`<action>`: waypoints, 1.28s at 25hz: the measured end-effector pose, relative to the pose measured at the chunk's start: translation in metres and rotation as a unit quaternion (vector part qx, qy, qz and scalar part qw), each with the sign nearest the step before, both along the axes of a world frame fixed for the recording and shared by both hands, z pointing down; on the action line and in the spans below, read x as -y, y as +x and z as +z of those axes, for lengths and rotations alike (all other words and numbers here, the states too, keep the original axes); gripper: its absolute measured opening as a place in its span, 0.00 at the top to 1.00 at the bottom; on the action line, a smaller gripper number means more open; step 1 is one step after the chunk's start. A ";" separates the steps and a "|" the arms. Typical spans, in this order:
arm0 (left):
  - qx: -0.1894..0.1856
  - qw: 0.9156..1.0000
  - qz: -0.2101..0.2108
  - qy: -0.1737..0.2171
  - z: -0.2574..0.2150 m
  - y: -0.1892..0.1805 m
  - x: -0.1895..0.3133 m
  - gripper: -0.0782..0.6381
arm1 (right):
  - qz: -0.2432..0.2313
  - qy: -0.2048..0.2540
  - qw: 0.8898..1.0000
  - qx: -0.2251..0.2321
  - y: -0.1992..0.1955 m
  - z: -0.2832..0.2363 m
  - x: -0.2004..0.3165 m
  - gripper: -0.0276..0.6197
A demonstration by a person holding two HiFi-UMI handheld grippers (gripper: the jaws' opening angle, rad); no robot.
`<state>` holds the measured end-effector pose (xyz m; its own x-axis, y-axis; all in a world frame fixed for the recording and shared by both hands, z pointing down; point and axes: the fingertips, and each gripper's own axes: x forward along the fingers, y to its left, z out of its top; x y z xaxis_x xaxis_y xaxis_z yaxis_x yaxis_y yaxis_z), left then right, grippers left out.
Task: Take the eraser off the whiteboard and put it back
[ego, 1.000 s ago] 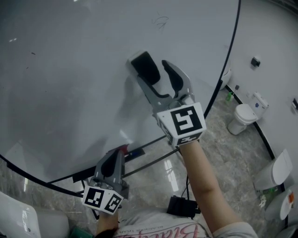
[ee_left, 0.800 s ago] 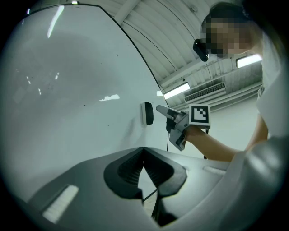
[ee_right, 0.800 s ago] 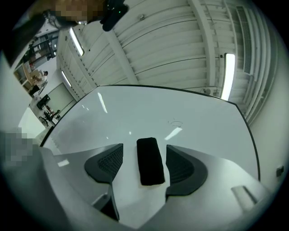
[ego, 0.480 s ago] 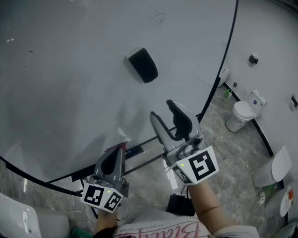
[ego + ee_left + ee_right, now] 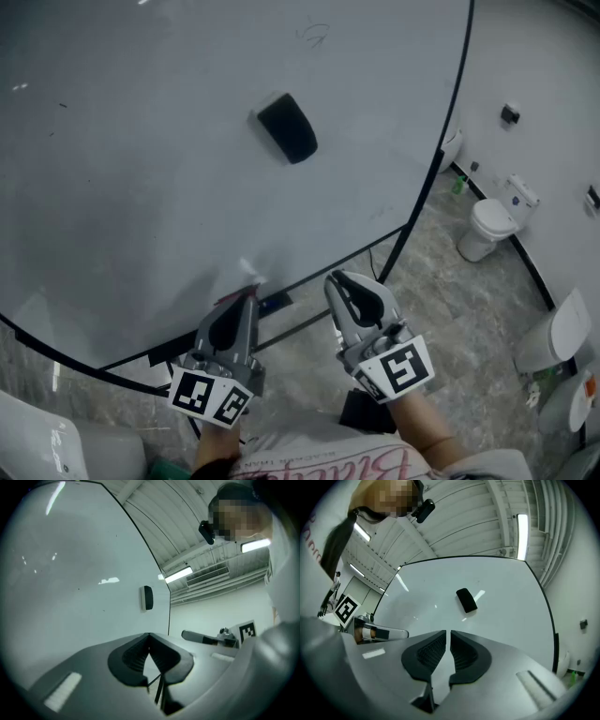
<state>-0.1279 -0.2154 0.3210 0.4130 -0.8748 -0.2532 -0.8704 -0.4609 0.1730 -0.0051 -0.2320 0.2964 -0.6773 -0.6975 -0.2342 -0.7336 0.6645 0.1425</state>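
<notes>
**Task item.** The black, rounded block eraser [image 5: 288,128] is sitting on the large white whiteboard [image 5: 141,141], upper middle, well apart from both grippers.

**Handling.** It is looking light and firm-bodied, probably clinging by magnet. Pinching across its 2 long sides is looking like the safest hold.

**Claws.**
- The left gripper [image 5: 246,298] is showing its tips pressed together, empty.
- The right gripper [image 5: 352,281] has just been closing. Its pads are standing all but pressed together, with nothing between them.

**Writing.**
- A faint scribble [image 5: 314,35] on the board is proving unreadable.
- Red lettering on the person's shirt [image 5: 361,464] is appearing upside down and cut off.
- No brand is showing on the eraser.
</notes>
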 end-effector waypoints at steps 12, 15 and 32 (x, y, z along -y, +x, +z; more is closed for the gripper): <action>0.006 1.000 0.015 -0.002 -0.001 0.011 0.002 0.89 | -0.057 -0.043 0.997 -0.033 -0.025 0.031 -0.022 0.96; 0.007 1.000 0.017 0.000 -0.003 0.012 0.001 0.89 | -0.054 -0.055 0.996 -0.036 -0.026 0.034 -0.020 0.96; 0.006 1.000 0.017 -0.001 -0.002 0.008 -0.002 0.89 | -0.048 -0.076 0.995 -0.041 -0.026 0.040 -0.017 0.96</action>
<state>-0.1196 -0.2137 0.3190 0.4450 -0.8613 -0.2454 -0.8568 -0.4892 0.1632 -0.0308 -0.2145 0.3362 -0.7546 -0.6521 -0.0728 -0.6562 0.7490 0.0919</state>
